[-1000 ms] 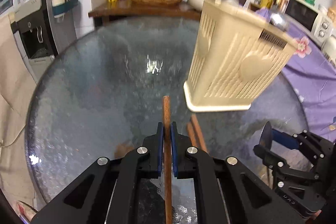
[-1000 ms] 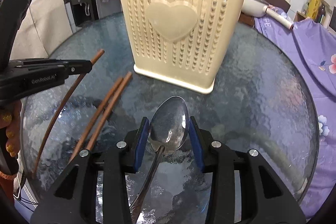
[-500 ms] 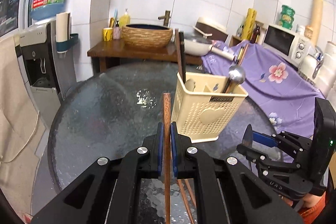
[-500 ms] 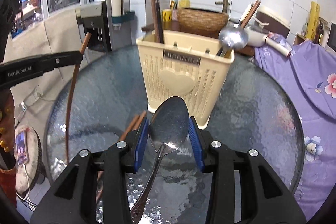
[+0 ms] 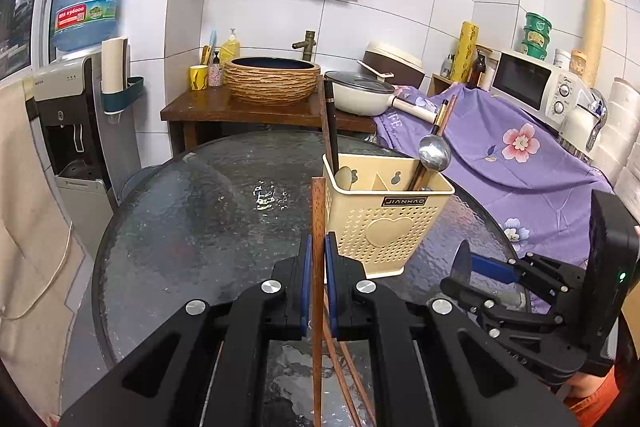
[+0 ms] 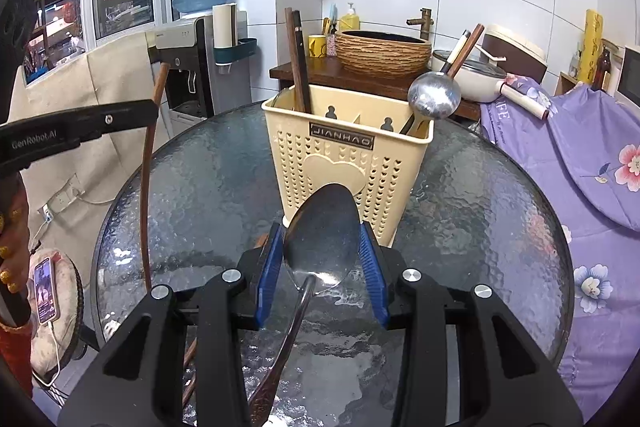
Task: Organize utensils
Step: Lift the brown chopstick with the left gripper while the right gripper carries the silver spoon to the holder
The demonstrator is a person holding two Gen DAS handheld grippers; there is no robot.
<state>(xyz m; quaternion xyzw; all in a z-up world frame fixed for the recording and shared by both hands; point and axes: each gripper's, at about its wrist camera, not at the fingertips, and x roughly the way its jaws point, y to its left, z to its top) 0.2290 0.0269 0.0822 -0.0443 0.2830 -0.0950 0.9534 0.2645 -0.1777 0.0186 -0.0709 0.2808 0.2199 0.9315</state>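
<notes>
My left gripper [image 5: 316, 255] is shut on a brown wooden chopstick [image 5: 318, 211] held upright, high above the glass table; it also shows in the right wrist view [image 6: 147, 163]. My right gripper [image 6: 322, 247] is shut on a metal spoon [image 6: 322, 231], bowl forward; its edge shows in the left wrist view [image 5: 462, 263]. The cream utensil basket [image 5: 384, 223] stands ahead of both, also seen in the right wrist view [image 6: 344, 155]. It holds dark chopsticks [image 6: 298, 67] at its left and a ladle [image 6: 434, 95] at its right.
Two more brown chopsticks [image 5: 344, 371] lie on the round glass table [image 5: 192, 219] below my left gripper. A purple flowered cloth [image 5: 516, 155] covers a counter on the right. A wooden stand with a woven basin [image 5: 272, 81] is behind the table; a water dispenser [image 5: 72, 115] stands left.
Both grippers have risen well above the table with the chopstick and spoon held. The basket, close and level before, now sits lower and farther in both views.
</notes>
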